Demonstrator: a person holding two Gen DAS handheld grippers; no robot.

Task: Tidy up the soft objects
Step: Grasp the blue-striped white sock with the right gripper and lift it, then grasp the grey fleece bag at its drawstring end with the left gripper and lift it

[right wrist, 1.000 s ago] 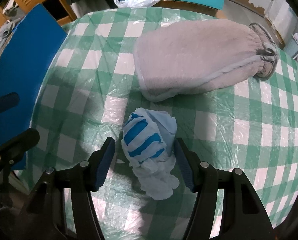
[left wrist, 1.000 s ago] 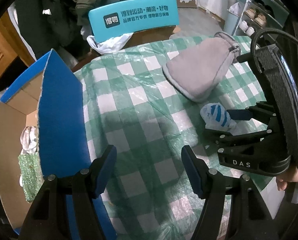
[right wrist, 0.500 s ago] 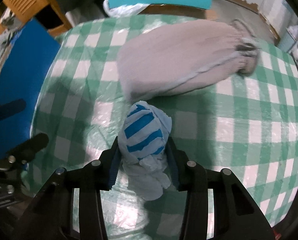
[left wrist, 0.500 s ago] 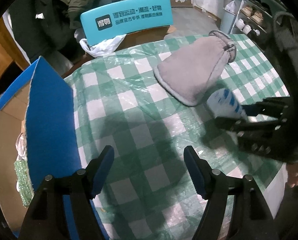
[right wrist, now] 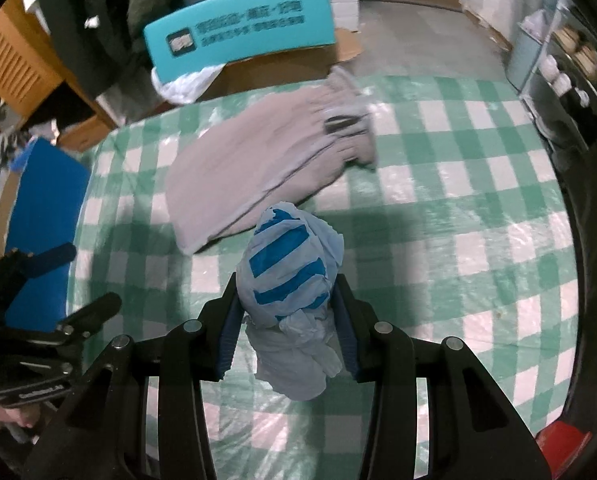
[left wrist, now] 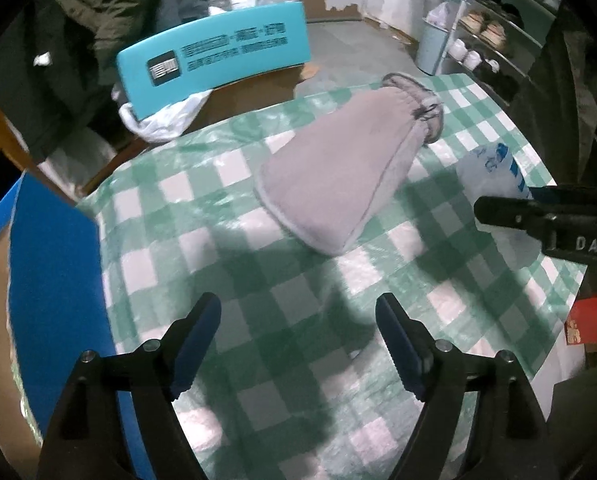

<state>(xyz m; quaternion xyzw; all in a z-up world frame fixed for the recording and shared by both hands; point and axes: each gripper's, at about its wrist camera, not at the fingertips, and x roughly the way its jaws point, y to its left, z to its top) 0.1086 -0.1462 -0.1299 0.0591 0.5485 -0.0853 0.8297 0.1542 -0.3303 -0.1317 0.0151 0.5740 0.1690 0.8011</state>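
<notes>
My right gripper point(right wrist: 286, 300) is shut on a crumpled white bundle with blue stripes point(right wrist: 288, 264) and holds it above the green checked tablecloth point(right wrist: 478, 184). The bundle also shows at the right in the left wrist view point(left wrist: 494, 172), with the right gripper point(left wrist: 546, 216) on it. A grey fleece pouch point(left wrist: 338, 184) lies on the cloth beyond it; it also shows in the right wrist view point(right wrist: 258, 164). My left gripper point(left wrist: 298, 332) is open and empty over the near part of the cloth.
An open cardboard box with a blue flap point(left wrist: 54, 280) stands at the table's left edge. A teal box point(left wrist: 214, 60) with a white plastic bag point(left wrist: 166, 120) sits behind the table. Shelves with shoes point(left wrist: 490, 40) stand at the far right.
My right gripper has closed on the striped bundle and lifted it off the cloth. The left gripper has drawn back and stayed open.
</notes>
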